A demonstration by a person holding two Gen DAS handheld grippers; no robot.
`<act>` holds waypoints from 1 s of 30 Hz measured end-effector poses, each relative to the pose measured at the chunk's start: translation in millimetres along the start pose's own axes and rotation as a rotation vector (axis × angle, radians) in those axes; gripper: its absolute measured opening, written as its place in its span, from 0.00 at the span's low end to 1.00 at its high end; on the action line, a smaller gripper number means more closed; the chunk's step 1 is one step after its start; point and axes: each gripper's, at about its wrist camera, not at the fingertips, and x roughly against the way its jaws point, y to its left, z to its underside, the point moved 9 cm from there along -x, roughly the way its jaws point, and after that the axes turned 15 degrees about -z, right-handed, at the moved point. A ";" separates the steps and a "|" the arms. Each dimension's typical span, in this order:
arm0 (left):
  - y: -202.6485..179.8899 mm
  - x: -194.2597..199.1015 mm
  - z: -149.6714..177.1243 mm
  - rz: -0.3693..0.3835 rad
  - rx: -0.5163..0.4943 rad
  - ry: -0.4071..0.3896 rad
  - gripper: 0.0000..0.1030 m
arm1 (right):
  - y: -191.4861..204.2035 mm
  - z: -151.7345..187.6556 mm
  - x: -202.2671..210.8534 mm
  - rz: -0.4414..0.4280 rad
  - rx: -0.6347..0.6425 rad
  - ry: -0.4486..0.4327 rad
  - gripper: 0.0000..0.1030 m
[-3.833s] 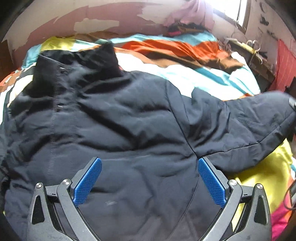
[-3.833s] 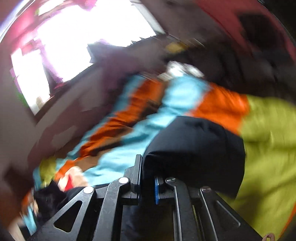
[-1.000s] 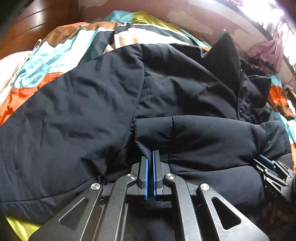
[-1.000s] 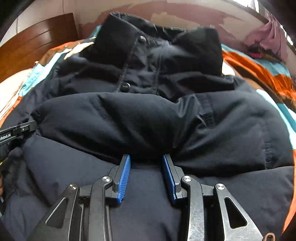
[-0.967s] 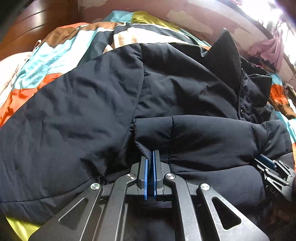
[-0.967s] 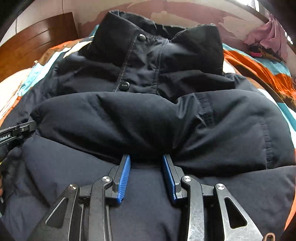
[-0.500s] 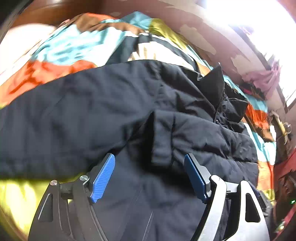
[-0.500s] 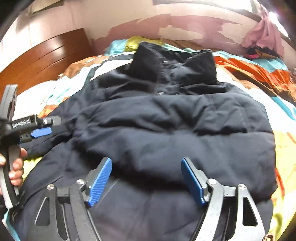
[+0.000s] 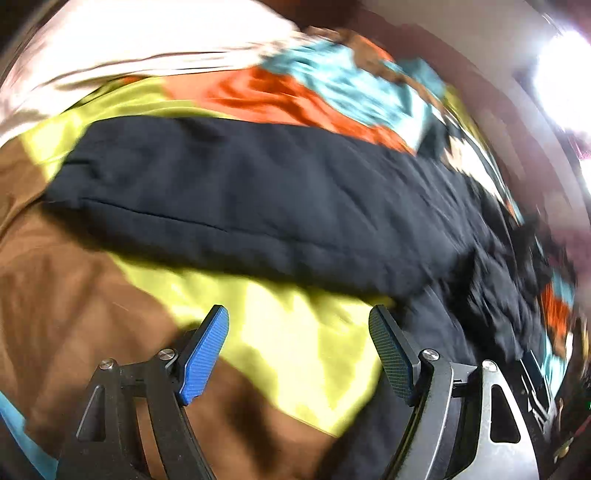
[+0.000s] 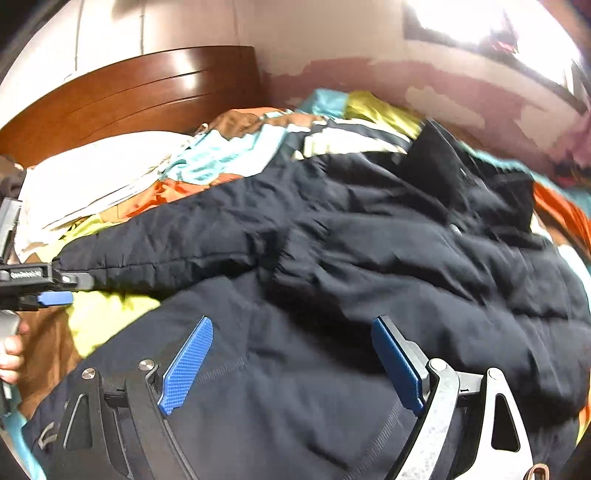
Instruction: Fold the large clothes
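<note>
A large dark navy padded jacket (image 10: 369, 258) lies spread on a bed, collar (image 10: 436, 162) toward the wall. One sleeve is folded across its chest. The other sleeve (image 9: 240, 199) stretches out flat to the left over the bedspread; it also shows in the right wrist view (image 10: 166, 240). My left gripper (image 9: 299, 343) is open and empty, above the bedspread just short of that sleeve. It appears at the left edge of the right wrist view (image 10: 55, 291). My right gripper (image 10: 291, 354) is open and empty over the jacket's lower body.
The bedspread (image 9: 303, 354) is patchwork in yellow, brown, orange and teal. A wooden headboard (image 10: 129, 96) and a white pillow (image 10: 92, 177) are at the left. A peeling wall (image 10: 406, 81) and a bright window (image 10: 480, 22) lie behind.
Both grippers let go of the folded sleeve and opened wide. The left gripper swung left, off the jacket's body toward the outstretched sleeve. The right gripper pulled back toward the hem.
</note>
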 end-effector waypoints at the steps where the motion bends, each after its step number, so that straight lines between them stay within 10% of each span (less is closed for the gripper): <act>1: 11.6 -4.4 -7.4 0.008 0.041 0.003 0.71 | 1.9 -5.2 -6.1 0.010 0.010 -0.005 0.85; 7: 43.3 -29.1 -38.0 0.063 0.199 0.028 0.71 | -8.1 -38.6 -43.2 0.061 0.042 -0.038 0.85; 19: 70.0 -45.4 -47.0 -0.067 0.307 -0.059 0.70 | -63.4 -46.5 -110.1 0.236 -0.050 0.041 0.85; 24: 70.7 -44.9 -52.4 -0.121 0.310 -0.103 0.24 | -78.0 -31.4 -135.7 0.251 -0.067 0.123 0.87; 30: 58.5 -21.7 -64.5 -0.114 0.257 -0.215 0.04 | -81.9 -25.5 -146.4 0.286 -0.041 0.161 0.87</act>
